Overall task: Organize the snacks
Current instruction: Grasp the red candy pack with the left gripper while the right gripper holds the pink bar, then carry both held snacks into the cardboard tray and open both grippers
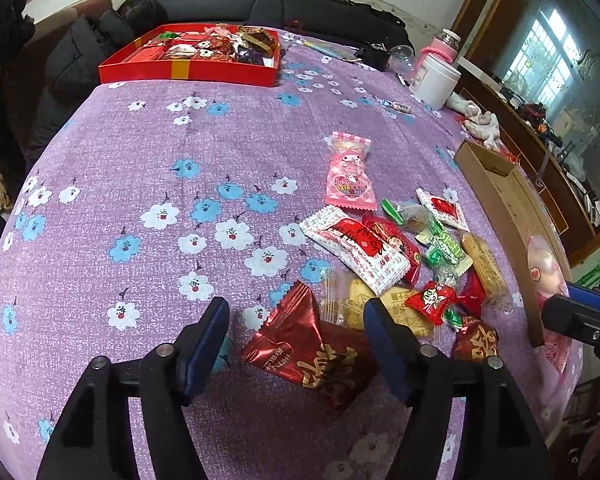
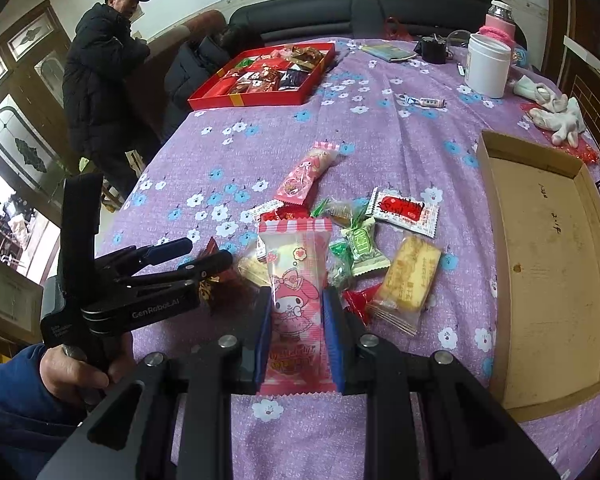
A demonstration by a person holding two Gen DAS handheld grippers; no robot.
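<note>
My left gripper [image 1: 297, 308] stands open low over the purple flowered cloth. A dark red foil packet [image 1: 312, 348] lies between its blue pads, which do not press it. From the right wrist view, the left gripper [image 2: 208, 252] reaches in from the left beside the snack pile [image 2: 364, 248]. My right gripper [image 2: 298, 292] is shut on a pink cartoon-rabbit packet [image 2: 296, 256], held upright just above the cloth. A second pink packet [image 1: 350, 172] lies farther out. Red-and-white, green and yellow biscuit wrappers [image 1: 400, 256] are heaped to the right of the left gripper.
A red gift box [image 2: 252, 100] with sorted sweets sits at the table's far left. An empty cardboard tray [image 2: 548, 260] lies on the right. A white jar [image 2: 486, 64], a pink-topped bottle and white gloves [image 2: 560, 116] stand at the back right. A person in a black coat [image 2: 100, 80] stands beyond the table.
</note>
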